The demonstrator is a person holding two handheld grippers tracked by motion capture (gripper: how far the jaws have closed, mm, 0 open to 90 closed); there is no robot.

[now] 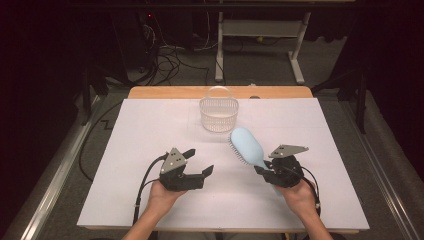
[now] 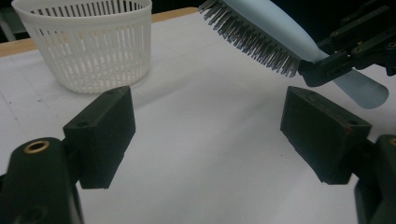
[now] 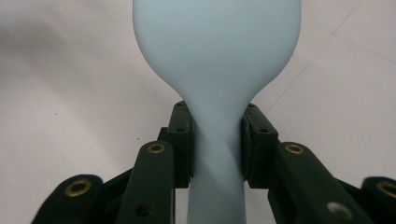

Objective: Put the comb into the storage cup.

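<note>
A pale blue hairbrush [image 1: 247, 145] is held off the table, bristles facing down and left. My right gripper [image 1: 264, 169] is shut on its handle; in the right gripper view both pads press the narrow neck of the hairbrush [image 3: 217, 140]. My left gripper [image 1: 199, 161] sits at the table's near left, jaws wide apart with nothing between them. In the left gripper view the gripper [image 2: 208, 133] looks across bare table at the hairbrush [image 2: 261, 32] at upper right, its dark bristles hanging down, and at a white slotted basket [image 2: 88, 44] at upper left.
The white basket [image 1: 218, 114] stands upright at the table's far middle, just beyond the brush head. A white sheet [image 1: 150, 135] covers the table. Cables, table legs and dark floor lie beyond the far edge.
</note>
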